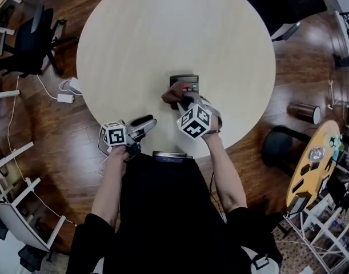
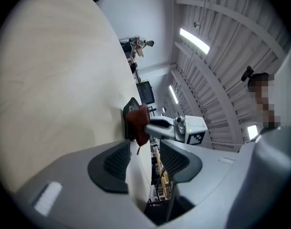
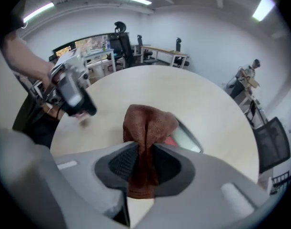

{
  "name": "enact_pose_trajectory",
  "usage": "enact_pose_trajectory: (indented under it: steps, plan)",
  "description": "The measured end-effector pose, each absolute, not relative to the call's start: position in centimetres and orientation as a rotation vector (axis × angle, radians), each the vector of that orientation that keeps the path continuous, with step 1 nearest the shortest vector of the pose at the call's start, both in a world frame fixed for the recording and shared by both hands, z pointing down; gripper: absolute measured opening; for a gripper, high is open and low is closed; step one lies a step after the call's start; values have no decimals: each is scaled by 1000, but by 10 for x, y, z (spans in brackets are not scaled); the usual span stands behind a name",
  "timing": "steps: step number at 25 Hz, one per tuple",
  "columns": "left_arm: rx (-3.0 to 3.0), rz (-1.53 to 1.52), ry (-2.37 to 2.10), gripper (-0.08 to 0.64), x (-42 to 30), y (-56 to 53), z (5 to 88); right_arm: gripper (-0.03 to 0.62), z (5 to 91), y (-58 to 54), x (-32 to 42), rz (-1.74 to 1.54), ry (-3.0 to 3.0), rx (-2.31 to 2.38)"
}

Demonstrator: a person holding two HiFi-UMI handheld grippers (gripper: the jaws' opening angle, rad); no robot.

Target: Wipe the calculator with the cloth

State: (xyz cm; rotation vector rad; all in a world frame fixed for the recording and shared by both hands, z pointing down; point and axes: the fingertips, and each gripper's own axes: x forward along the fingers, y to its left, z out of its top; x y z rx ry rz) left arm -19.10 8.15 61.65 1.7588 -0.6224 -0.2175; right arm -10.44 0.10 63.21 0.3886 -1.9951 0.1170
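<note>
Near the front edge of the round desk [image 1: 163, 33], close to the person, the calculator [image 1: 184, 83] lies flat with its keys up. The right gripper [image 1: 183, 101] tips down over it. Its fingers are squeezed tight on a brown cloth [image 1: 175, 94], and nothing else is in them. The cloth is bunched up where it is pinched, and a puffy lump sticks out past the fingers. That lump sits on the near part of the calculator or just above it; I cannot tell if it touches. The left gripper [image 1: 145, 123] is off to the side by the desk edge, well apart from the calculator. Its fingers are wide open with nothing in them. The cloth looks soft, light and floppy, so I think it will bend any way it is pushed. Pinching it in the middle, as now, seems a good hold, because the loose lump in front can do the rubbing. The calculator looks hard, thin and light, and the desk top looks smooth. I think it may slide when it is rubbed. The open left gripper could hold it by a side edge or the near corner to keep it in place. The screen and the keys should only be rubbed softly, since they could get pressed or scratched.
</note>
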Motion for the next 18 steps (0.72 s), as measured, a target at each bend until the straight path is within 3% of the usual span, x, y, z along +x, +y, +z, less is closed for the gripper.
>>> enact_pose_trajectory:
  steps: [5, 14, 18]
  plan:
    - [1752, -253, -659, 196, -200, 77, 607, 92, 632, -47, -134, 70, -2020, 488]
    - [1744, -262, -653, 196, -203, 74, 615, 91, 665, 80, -101, 205, -1953, 213]
    - [1742, -241, -645, 196, -196, 69, 612, 91, 642, 57, -82, 291, -2004, 333]
